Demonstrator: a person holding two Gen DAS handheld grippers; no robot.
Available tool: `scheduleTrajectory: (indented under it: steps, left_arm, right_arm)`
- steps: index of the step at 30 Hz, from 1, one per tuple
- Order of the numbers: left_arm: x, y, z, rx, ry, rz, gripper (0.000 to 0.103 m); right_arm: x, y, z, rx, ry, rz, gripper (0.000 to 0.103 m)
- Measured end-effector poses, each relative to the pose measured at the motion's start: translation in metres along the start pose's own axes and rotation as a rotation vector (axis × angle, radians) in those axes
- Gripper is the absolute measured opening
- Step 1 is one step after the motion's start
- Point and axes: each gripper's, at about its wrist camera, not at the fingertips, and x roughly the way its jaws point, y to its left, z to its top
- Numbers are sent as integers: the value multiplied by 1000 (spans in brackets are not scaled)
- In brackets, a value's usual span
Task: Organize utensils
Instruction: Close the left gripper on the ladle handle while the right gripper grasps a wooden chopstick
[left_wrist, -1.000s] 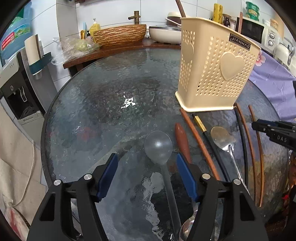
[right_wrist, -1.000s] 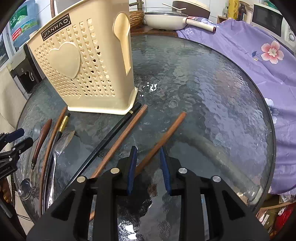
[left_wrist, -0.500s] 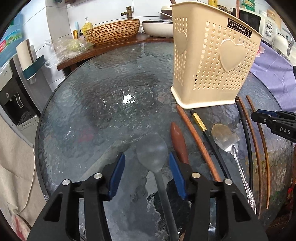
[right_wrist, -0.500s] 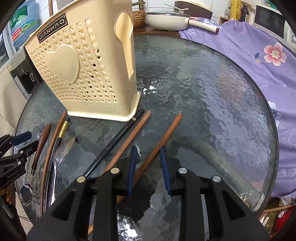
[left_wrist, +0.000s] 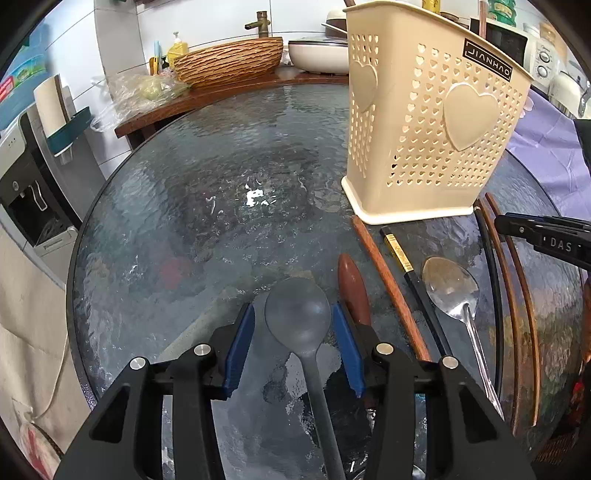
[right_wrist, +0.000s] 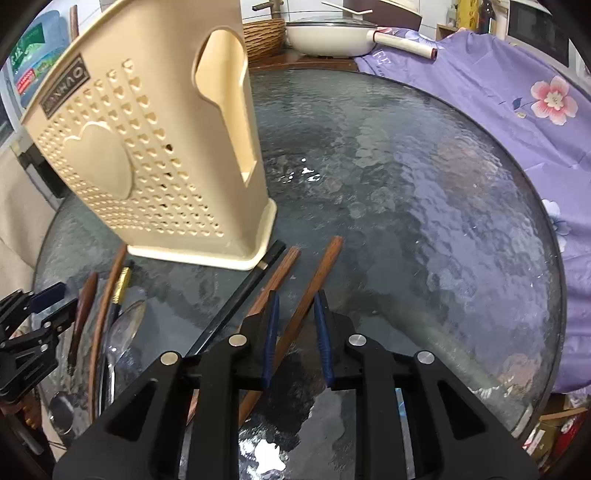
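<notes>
A grey spoon (left_wrist: 295, 325) lies on the glass table (left_wrist: 221, 203). Its bowl sits between the fingers of my left gripper (left_wrist: 293, 310), whose jaws are closing, with thin gaps still showing at both pads. A brown wooden chopstick (right_wrist: 327, 260) runs between the fingers of my right gripper (right_wrist: 296, 295). Those jaws are closing too and the pads are not pressing on it. The cream perforated utensil basket (left_wrist: 424, 129) stands upright just beyond both grippers. Near the spoon lie a brown handle (left_wrist: 352, 288), a wooden chopstick (left_wrist: 384, 280), a black chopstick (left_wrist: 397, 251) and a metal spoon (left_wrist: 448, 284).
Another wooden chopstick (right_wrist: 280, 273) and a black one (right_wrist: 240, 295) lie left of my right gripper. A purple flowered cloth (right_wrist: 498, 92) covers the right side. A white pan (right_wrist: 332, 37) and a woven bowl (left_wrist: 229, 62) stand on the counter behind the table.
The left jaws have narrowed around the grey spoon's bowl. The right gripper has slid forward along the chopstick toward the basket, and its jaws have narrowed.
</notes>
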Motion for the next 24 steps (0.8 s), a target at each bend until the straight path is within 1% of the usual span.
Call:
scheduleTrajectory:
  steps: [3,7,15,24]
  left_arm:
    - [0,0,0,-6,0,-7,39]
    - [0,-2,0,-10,-6,-3,36]
    - [2,-1,3,-15,-10,-8,35]
    - [-1,4,10,-26,-37,-16,35]
  right_arm:
    - [3,1,3,-4,-2,-30,14]
    - [6,0,5,1,-11,-34,14]
    - [7,-14,4,71,-39,4,8]
    - [0,-26,5,104,-77,43,7]
